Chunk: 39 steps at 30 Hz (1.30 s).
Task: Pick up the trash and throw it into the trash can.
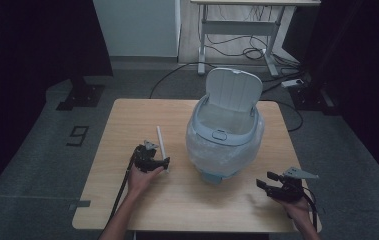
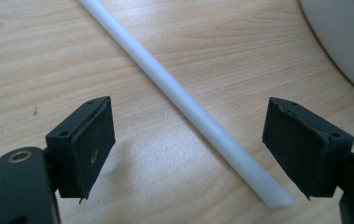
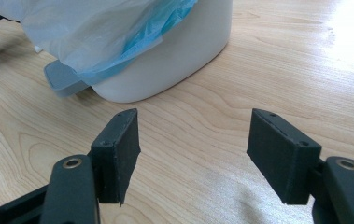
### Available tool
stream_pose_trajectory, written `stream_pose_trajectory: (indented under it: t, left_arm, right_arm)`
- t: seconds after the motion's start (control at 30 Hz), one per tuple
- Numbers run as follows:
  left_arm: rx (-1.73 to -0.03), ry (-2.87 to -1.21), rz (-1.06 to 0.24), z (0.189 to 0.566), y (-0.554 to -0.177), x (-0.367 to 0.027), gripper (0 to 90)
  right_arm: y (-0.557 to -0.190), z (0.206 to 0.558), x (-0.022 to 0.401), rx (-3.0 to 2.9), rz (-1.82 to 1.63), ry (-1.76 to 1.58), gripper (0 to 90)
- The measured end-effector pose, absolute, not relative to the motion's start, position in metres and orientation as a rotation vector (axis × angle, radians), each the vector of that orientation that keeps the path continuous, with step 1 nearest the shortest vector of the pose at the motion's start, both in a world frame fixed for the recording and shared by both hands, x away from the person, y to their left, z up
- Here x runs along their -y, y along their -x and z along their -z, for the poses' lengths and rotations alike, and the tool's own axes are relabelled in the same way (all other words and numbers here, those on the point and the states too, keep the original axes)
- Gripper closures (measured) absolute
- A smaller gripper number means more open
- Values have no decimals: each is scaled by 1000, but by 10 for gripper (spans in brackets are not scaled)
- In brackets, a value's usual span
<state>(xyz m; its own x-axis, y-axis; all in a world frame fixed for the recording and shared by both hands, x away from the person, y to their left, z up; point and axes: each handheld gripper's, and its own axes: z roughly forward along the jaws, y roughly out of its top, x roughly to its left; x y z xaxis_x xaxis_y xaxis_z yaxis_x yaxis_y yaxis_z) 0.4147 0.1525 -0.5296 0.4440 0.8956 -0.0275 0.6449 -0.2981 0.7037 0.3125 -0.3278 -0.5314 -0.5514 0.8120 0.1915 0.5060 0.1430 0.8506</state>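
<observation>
A thin white tube [image 1: 161, 140] lies flat on the wooden table [image 1: 127, 200], left of a pale blue bin [image 1: 225, 135] whose lid stands raised and whose rim carries a clear plastic liner. My left gripper [image 1: 158, 163] is open and sits low over the tube's near end; in the left gripper view the tube [image 2: 184, 105] runs diagonally between the two spread pads [image 2: 90, 144], touching neither. My right gripper [image 1: 266, 180] is open near the table's front right, holding nothing. Its view looks at the bin's white base [image 3: 174, 56] and the blue-tinted liner [image 3: 104, 32].
The bin's grey foot pedal [image 3: 65, 81] sticks out at its base toward me. Beyond the table, on the dark floor, stand a white desk frame [image 1: 237, 35] with loose cables and a power strip [image 1: 293, 82].
</observation>
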Motion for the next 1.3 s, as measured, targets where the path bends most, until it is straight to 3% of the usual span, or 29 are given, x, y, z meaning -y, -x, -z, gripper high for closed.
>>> stream_pose_trajectory:
  t: [0.27, 0.47, 1.0, 1.3]
  left_arm:
    - [-1298, -2063, -498, 537, -425, -151, 198]
    - [-1298, -2073, -504, 545, -427, -149, 276]
    - [-1295, -2045, -501, 543, -411, -166, 746]
    - [-1297, -2026, -453, 543, -409, -174, 798]
  right_arm:
    - [-314, 532, 329, -2109, -1356, -1283, 340]
    - [-314, 532, 329, -2107, -1354, -1288, 340]
    - [-313, 534, 329, -2106, -1345, -1292, 339]
    - [-313, 534, 326, -2116, -1337, -1280, 340]
